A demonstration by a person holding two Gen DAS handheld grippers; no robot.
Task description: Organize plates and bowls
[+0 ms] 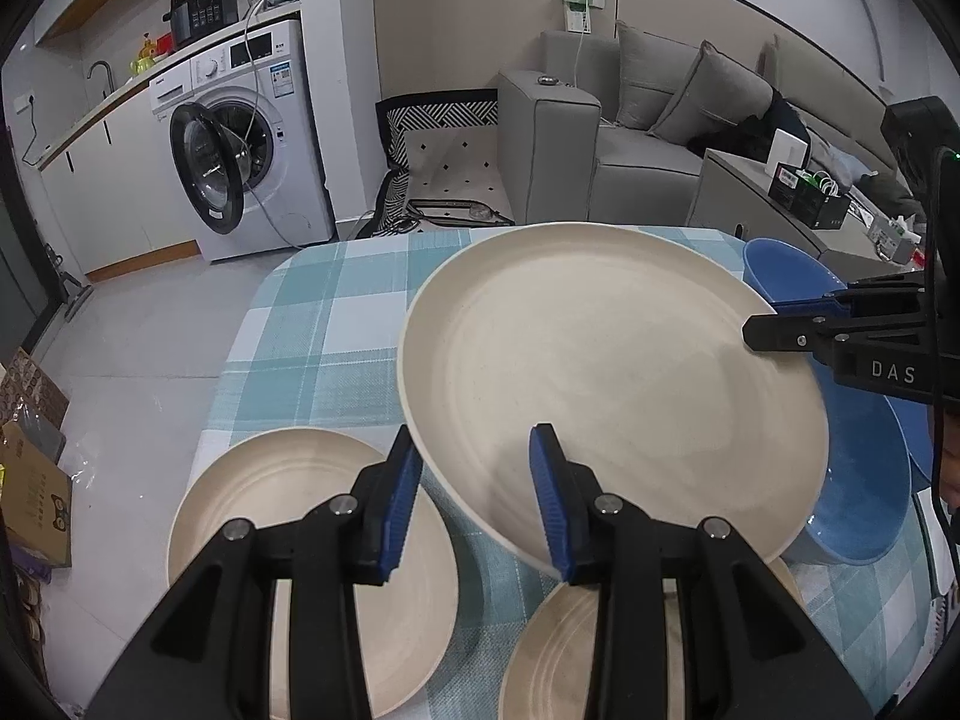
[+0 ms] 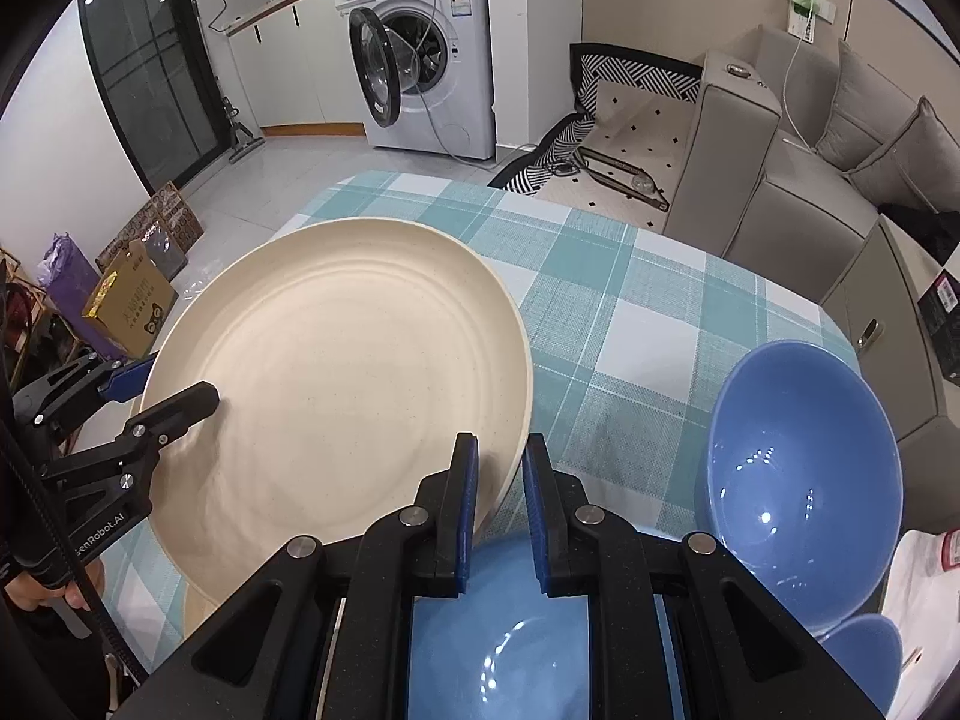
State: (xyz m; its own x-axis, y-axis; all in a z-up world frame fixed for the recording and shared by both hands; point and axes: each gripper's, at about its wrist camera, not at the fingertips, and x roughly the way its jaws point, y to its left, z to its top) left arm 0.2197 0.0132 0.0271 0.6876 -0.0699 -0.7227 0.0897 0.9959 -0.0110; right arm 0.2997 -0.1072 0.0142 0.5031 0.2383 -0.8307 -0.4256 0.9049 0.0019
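On the left of the table with the teal-and-white checked cloth [image 1: 312, 324] a round cream plastic plate [image 1: 282, 516] lies flat, a second like it [image 1: 576, 654] beside it. Above them a large cream plate [image 1: 600, 372] hangs tilted off the cloth, the left gripper [image 1: 474, 498] clamped on its near rim and the right gripper [image 2: 501, 504] pinched tight on the opposite edge. To the right sit glossy blue bowls: one [image 2: 522, 654] beneath the right gripper, another tilted [image 2: 804, 492] further right.

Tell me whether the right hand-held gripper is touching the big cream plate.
Touching. The right wrist view shows the right hand-held gripper pinching the big cream plate at its rim.
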